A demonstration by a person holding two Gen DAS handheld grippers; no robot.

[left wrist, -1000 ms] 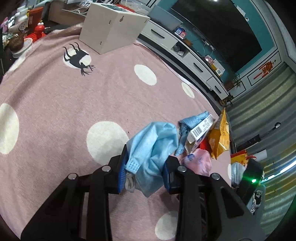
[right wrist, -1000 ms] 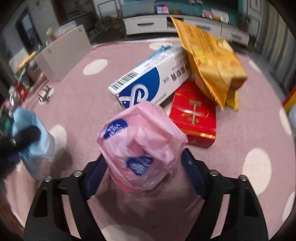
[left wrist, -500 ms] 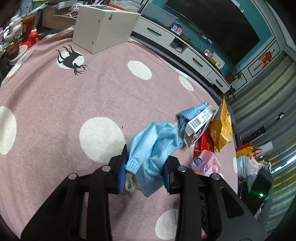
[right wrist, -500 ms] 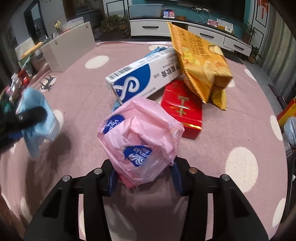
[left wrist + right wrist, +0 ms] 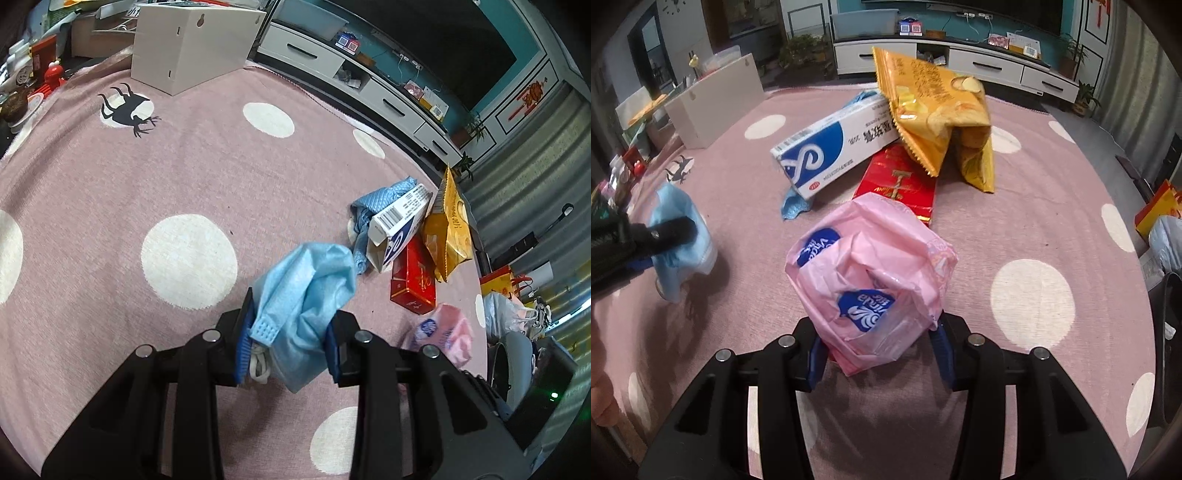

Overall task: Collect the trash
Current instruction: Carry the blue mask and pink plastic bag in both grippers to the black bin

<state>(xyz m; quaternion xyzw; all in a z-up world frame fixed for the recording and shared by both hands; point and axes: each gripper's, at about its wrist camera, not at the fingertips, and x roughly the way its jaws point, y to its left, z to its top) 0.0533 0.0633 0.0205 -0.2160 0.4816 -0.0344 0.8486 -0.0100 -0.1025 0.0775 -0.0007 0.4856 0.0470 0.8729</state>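
- the left gripper (image 5: 290,338) was matte black plastic, with two angular fingers shaped like open frames.
- each of its fingers (image 5: 349,332) carried a blue ribbed pad on the inner face.
- round silver screw heads sat on the finger links, four in a row across the left wrist view.
- the right gripper (image 5: 879,350) matched it: black links, blue pads, four silver screws.
- a bare hand (image 5: 600,384) showed at the left edge of the right wrist view; no sleeve could be made out.
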